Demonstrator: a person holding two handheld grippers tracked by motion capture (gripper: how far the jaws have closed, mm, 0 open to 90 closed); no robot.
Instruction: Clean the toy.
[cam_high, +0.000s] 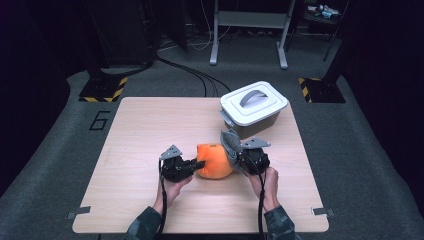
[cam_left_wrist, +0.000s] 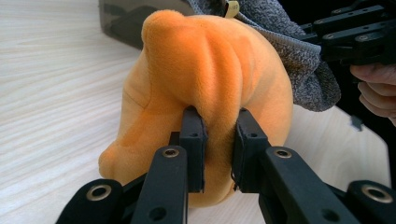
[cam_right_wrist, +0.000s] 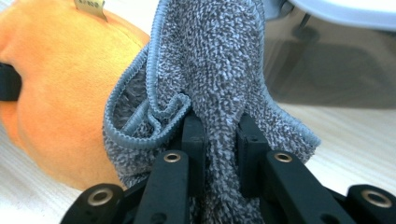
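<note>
- Tabletop (cam_high: 150, 125): pale wood, with a lidded grey box (cam_high: 253, 107) standing at its far right, just behind the work.
- Orange plush (cam_high: 214, 160): lies on the tabletop between the two grippers, its long axis running left to right from one to the other.
- Grey knit cover (cam_right_wrist: 219, 70): bunched at the plush's right end, partly over it.
- Left gripper (cam_left_wrist: 219, 144): fingers pinched tight on a fold of plush, anchoring it.
- Right gripper (cam_right_wrist: 219, 140): fingers clamped on the cover, so it is the nearer hand for moving it along that axis.

"6" on the floor (cam_high: 99, 120)
</note>
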